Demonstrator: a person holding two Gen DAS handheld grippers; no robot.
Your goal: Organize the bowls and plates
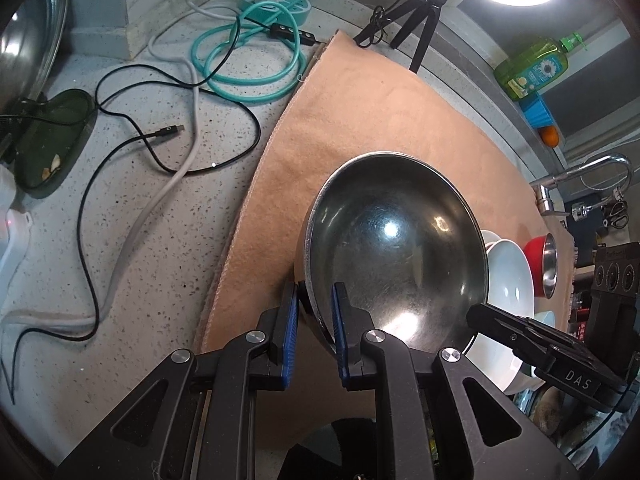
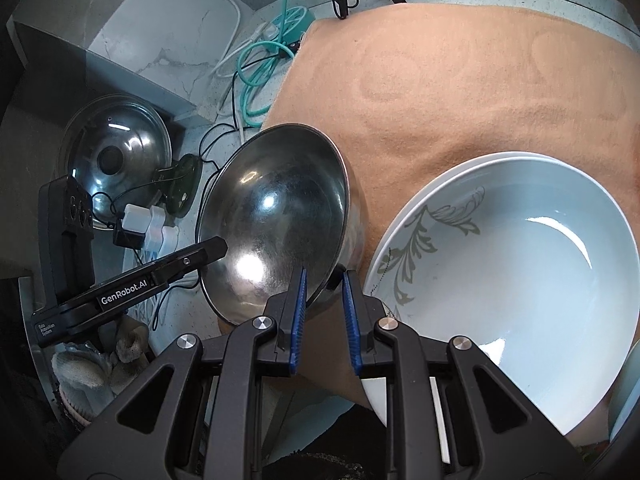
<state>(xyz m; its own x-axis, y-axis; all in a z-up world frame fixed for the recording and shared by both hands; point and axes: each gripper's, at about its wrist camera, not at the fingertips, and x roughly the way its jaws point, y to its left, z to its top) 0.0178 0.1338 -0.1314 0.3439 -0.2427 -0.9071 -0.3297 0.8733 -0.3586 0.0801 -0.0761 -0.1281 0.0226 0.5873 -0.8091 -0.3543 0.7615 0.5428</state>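
Currently, a steel bowl (image 1: 394, 248) is held tilted above the peach cloth (image 1: 352, 120) that covers part of the speckled counter (image 1: 132, 208). Its rim is pinched on one side by the left gripper (image 1: 314, 320), whose blue-padded jaws are narrowed onto the metal, one pad inside the bowl and one outside. On the opposite side, the rim is gripped in the same way by the right gripper (image 2: 324, 304), its jaws closed to a narrow gap around the edge. Just beside the steel bowl, on the cloth, a white bowl (image 2: 520, 280) with a grey leaf pattern is seen nested in a second white dish. Farther along the cloth, a red bowl (image 1: 542, 262) with a steel lining is seen. On the bare counter beyond the cloth, a teal cable (image 1: 248, 52), a black cable (image 1: 120, 160) and a white cable (image 1: 160, 200) are scattered. A pot lid (image 2: 116, 160) is leaned against the wall in the corner.
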